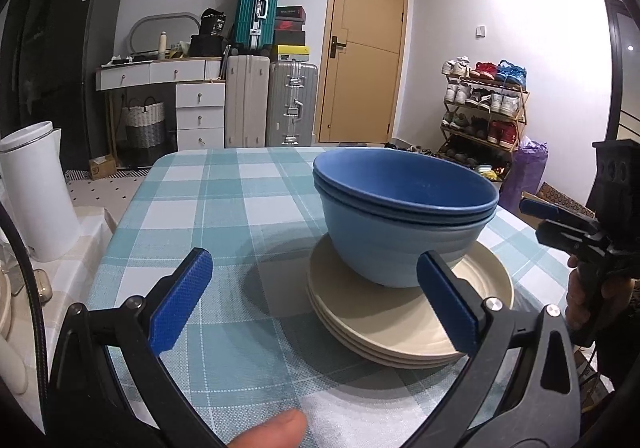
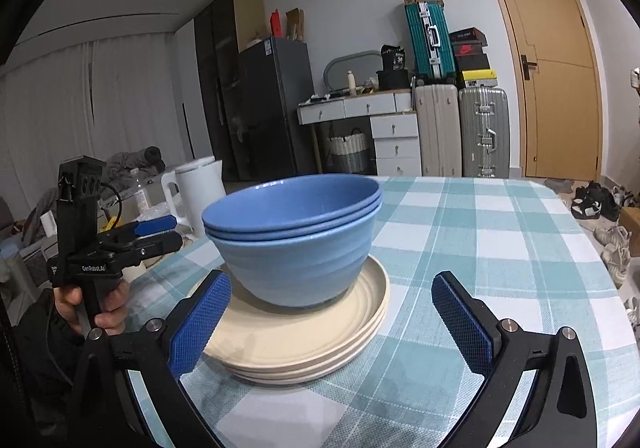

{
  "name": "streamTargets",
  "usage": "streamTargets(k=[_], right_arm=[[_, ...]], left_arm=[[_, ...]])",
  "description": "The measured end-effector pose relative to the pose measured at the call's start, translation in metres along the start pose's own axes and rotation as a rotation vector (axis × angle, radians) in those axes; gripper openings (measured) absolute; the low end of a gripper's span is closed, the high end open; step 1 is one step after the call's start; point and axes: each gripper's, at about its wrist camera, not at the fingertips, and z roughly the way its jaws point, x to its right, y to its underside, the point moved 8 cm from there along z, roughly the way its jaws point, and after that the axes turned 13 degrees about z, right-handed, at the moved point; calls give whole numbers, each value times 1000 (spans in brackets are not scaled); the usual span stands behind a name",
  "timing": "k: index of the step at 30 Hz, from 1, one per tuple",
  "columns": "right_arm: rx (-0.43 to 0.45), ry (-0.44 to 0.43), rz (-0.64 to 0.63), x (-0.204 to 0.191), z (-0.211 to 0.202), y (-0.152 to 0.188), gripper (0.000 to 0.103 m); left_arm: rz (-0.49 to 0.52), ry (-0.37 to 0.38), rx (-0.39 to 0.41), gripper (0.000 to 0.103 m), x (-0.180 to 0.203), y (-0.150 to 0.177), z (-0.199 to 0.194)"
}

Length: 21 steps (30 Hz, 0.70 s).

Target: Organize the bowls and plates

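Three blue bowls (image 1: pixel 404 216) (image 2: pixel 296 244) sit nested upright on a stack of three cream plates (image 1: pixel 400 332) (image 2: pixel 304 344) on the checked tablecloth. My left gripper (image 1: pixel 314 260) is open just in front of the stack, and its right finger overlaps the bowls' lower edge in view. Nothing lies between its pads. The right wrist view shows that gripper (image 2: pixel 158 234) side-on at the left, held by a hand. My right gripper (image 2: pixel 332 280) is open too, with the stack's right part framed between its fingers and nothing gripped. It appears at the far right of the left wrist view (image 1: pixel 534 218).
The teal and white checked table (image 1: pixel 224 208) (image 2: pixel 500 248) stretches beyond the stack. A white kettle (image 1: pixel 36 192) (image 2: pixel 200 196) stands off its left side. A thumb (image 1: pixel 272 432) shows at the bottom. Suitcases, drawers, a door and a shoe rack (image 1: pixel 484 112) line the room behind.
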Motion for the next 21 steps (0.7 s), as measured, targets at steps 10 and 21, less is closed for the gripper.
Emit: streamTargets(k=[10,21], right_arm=[[22,-18,2,-1,-6,0,102],[23,-14,1,-1,-8,0,102]], left_arm=[[2,-1,-10,102,0,1,5],[-23,7,3,102,-5,3,3]])
